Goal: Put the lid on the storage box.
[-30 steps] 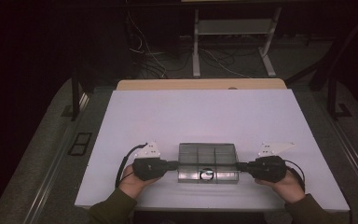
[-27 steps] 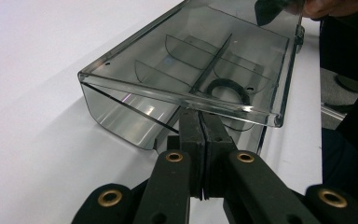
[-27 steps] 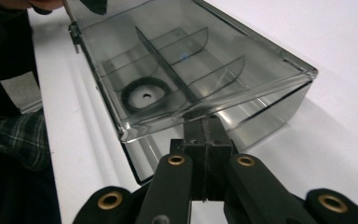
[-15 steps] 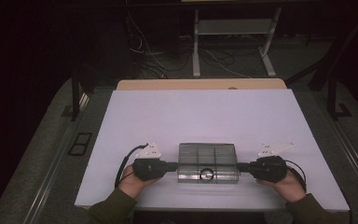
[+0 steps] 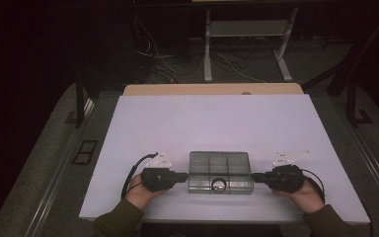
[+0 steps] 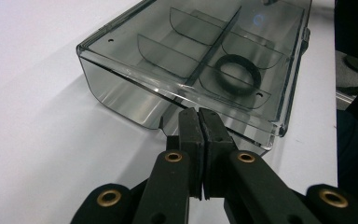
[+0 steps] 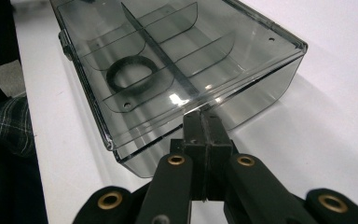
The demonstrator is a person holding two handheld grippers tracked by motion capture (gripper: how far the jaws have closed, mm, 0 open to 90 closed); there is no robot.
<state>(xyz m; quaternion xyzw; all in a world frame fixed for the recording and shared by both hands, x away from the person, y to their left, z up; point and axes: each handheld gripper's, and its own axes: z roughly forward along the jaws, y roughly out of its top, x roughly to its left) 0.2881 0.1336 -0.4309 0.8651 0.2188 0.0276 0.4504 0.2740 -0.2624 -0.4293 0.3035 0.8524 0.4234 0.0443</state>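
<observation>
There are no words, numbers or signs to read here. The see-through box (image 5: 220,171) has no label on it, and the white table (image 5: 217,123) is plain.

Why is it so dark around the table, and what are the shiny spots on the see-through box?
High view: light falls on the white table, the room behind stays dim. Left gripper view: a bluish glare spot on the box lid, soft shadow beside the box. Right gripper view: bright glints on the lid; the tongs look sharp.
</observation>
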